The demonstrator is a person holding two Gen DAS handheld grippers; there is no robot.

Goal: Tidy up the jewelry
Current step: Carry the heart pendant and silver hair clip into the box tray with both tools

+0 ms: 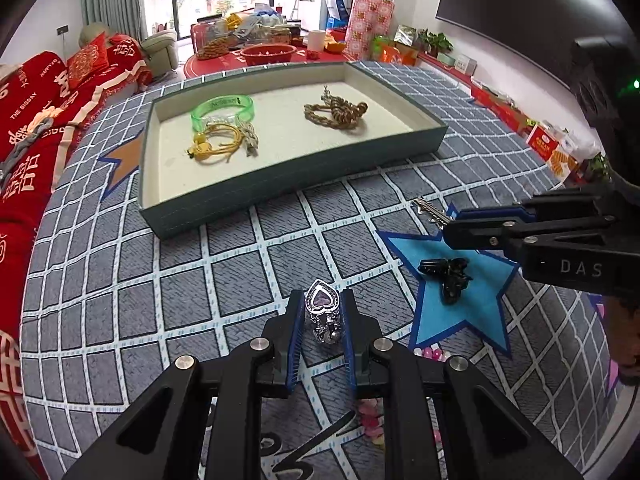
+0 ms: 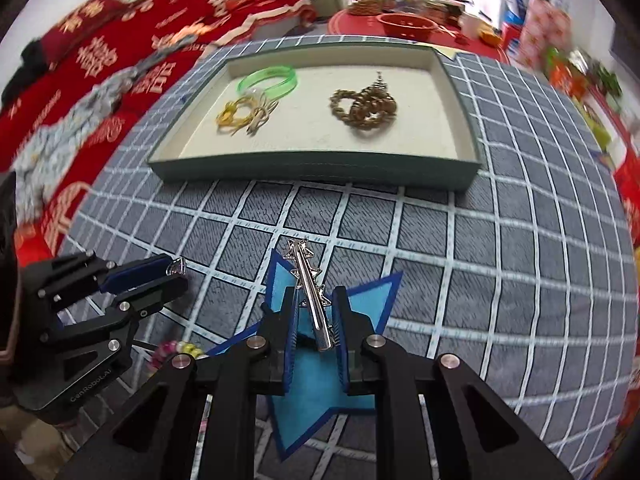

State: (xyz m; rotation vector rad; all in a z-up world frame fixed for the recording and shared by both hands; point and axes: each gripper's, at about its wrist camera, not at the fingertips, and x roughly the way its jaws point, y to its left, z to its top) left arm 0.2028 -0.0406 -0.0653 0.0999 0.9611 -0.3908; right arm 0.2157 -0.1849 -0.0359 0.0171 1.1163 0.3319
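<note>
Left of the tray (image 1: pixel 168 216), a red sofa (image 1: pixel 32 120) borders the table (image 1: pixel 120 300). The tray holds 1 green bangle (image 1: pixel 222 106), yellow cords (image 1: pixel 218 142) and brown beads (image 1: pixel 334 114). In front of the tray, the left gripper (image 1: pixel 322 312) has its fingers pinching a heart ring (image 1: pixel 322 300). Further right lies a black claw clip (image 1: pixel 448 276), and the right gripper (image 2: pixel 314 312) has its fingers pinching a silver hair clip (image 2: pixel 312 292).

The silver heart-shaped ring (image 1: pixel 323 312) and the silver star-studded hair clip (image 2: pixel 313 292) are glossy metal. The translucent green bangle (image 1: pixel 222 109) looks like smooth plastic, the brown twisted bracelets (image 1: pixel 335 113) like rough cord. The grey checked cloth (image 1: pixel 168 280) is matt and woven.
</note>
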